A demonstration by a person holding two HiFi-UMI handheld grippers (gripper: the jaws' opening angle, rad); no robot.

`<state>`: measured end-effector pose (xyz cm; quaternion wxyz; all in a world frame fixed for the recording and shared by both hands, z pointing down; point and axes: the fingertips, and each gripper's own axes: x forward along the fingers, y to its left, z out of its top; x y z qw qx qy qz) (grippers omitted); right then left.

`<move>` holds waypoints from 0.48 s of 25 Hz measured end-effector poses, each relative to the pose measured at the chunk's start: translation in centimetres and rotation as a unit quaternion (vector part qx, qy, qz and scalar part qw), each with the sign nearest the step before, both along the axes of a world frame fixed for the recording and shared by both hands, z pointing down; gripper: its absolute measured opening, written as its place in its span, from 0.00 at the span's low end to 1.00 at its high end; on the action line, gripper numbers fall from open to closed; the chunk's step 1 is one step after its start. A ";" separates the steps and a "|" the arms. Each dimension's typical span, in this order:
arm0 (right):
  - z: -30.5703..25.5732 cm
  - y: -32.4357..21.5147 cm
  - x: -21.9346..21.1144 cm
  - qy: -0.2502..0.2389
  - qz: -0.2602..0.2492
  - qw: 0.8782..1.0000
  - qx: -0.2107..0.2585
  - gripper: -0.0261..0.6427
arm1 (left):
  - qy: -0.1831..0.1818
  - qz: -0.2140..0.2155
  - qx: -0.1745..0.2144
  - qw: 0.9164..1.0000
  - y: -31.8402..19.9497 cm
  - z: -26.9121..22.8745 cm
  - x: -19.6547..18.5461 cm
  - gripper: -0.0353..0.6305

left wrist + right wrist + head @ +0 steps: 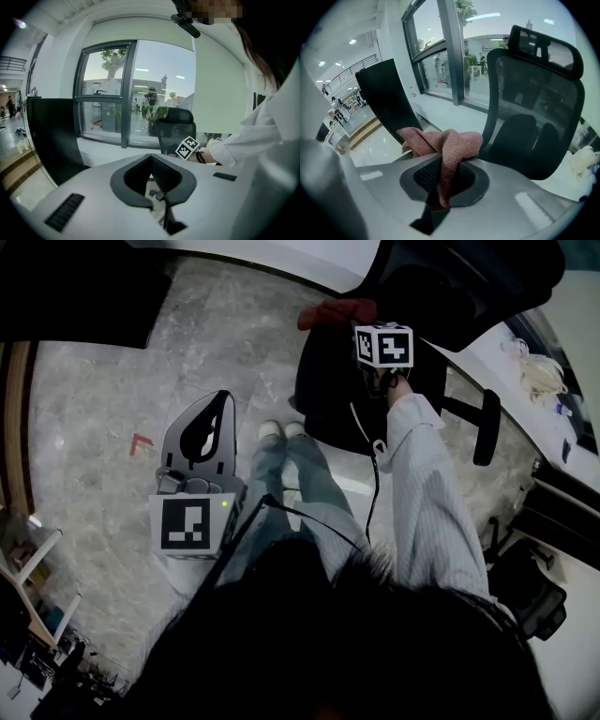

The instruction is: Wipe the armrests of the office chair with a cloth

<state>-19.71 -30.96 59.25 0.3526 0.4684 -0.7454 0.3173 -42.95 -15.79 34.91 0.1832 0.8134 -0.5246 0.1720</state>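
Nobody gets the whole office chair [534, 108] here. In the right gripper view everything below the chair's backrest is hidden under the right gripper [442, 168], and the tail of the cloth [447, 140] disappears down between the jaws. Left gripper view: only the chair's headrest and upper back poke up over the left gripper [152, 168], the rest is covered. Head view: the chair's back runs off the top edge, and one armrest [486, 427] shows, but I can't pick out the one on the chair's other side. The marker cube [383, 344] covers the jaws there, hair [356, 643] blanks everything nearer than the chair, and the pale bundle [542, 376] right of the chair is too small to tell.
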 end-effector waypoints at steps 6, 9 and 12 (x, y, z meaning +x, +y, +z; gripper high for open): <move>-0.1 1.8 -2.1 -0.036 -0.051 0.997 -0.040 0.08 | 0.001 -0.009 -0.002 1.000 -0.4 0.2 -0.3 0.06; -1.0 5.4 -4.4 -0.071 -0.103 0.990 -0.059 0.08 | 0.004 -0.005 0.000 1.000 -0.6 0.0 0.0 0.06; -2.1 10.0 -7.1 -0.096 -0.154 0.979 -0.089 0.08 | 0.007 0.001 0.004 1.000 -0.8 -0.4 0.6 0.06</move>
